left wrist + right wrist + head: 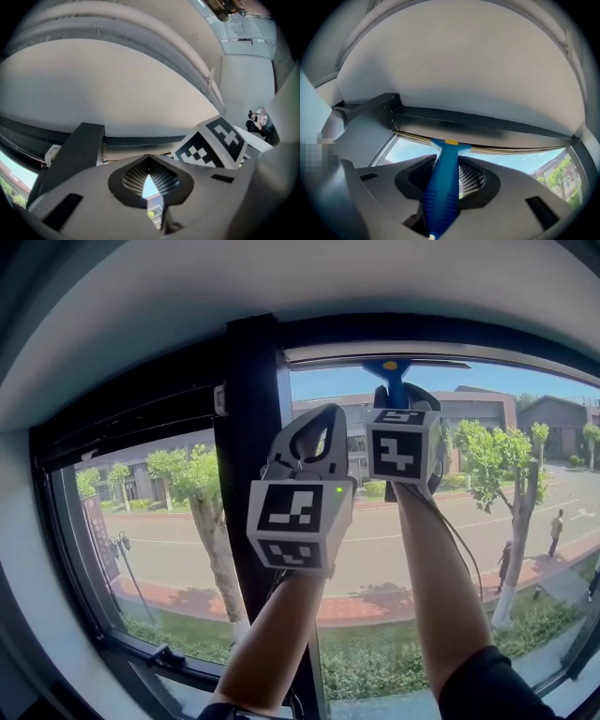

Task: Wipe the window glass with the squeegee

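A blue-handled squeegee (pixel 395 377) stands upright, its blade (pixel 417 363) pressed along the very top edge of the right window pane (pixel 511 437). My right gripper (pixel 405 397) is shut on the handle just below the head. From the right gripper view the handle (pixel 442 187) runs up between the jaws, and the blade (pixel 497 151) lies against the top frame. My left gripper (pixel 314 423) hovers lower and to the left, in front of the black mullion (pixel 249 390). Its fingertips (pixel 149 161) meet with nothing held.
The black top frame (pixel 478 123) and the white soffit (pixel 281 287) sit close above the squeegee. A left pane (pixel 159 521) lies beyond the mullion, with a black latch (pixel 167 657) on its lower frame. Trees and a street show outside.
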A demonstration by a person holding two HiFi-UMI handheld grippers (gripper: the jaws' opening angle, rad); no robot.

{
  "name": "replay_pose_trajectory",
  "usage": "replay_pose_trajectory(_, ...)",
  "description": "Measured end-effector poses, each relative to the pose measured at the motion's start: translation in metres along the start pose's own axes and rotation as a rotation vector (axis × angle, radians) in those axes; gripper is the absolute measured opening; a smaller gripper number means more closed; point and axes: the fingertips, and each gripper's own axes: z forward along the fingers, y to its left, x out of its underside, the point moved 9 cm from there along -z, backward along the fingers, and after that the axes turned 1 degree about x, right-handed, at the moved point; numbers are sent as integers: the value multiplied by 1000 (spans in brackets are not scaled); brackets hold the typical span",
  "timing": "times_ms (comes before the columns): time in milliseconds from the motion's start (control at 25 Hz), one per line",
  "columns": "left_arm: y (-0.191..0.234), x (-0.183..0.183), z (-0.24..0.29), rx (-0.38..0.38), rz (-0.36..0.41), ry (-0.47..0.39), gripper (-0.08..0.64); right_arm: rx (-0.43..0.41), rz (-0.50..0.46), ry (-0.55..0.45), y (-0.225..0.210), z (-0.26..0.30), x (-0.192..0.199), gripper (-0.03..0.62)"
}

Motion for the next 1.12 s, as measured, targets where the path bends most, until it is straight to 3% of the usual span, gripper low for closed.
replay_pose_trajectory(1120, -5, 7, -10, 22, -19, 20, 2, 11, -9, 26, 10, 3, 12, 141)
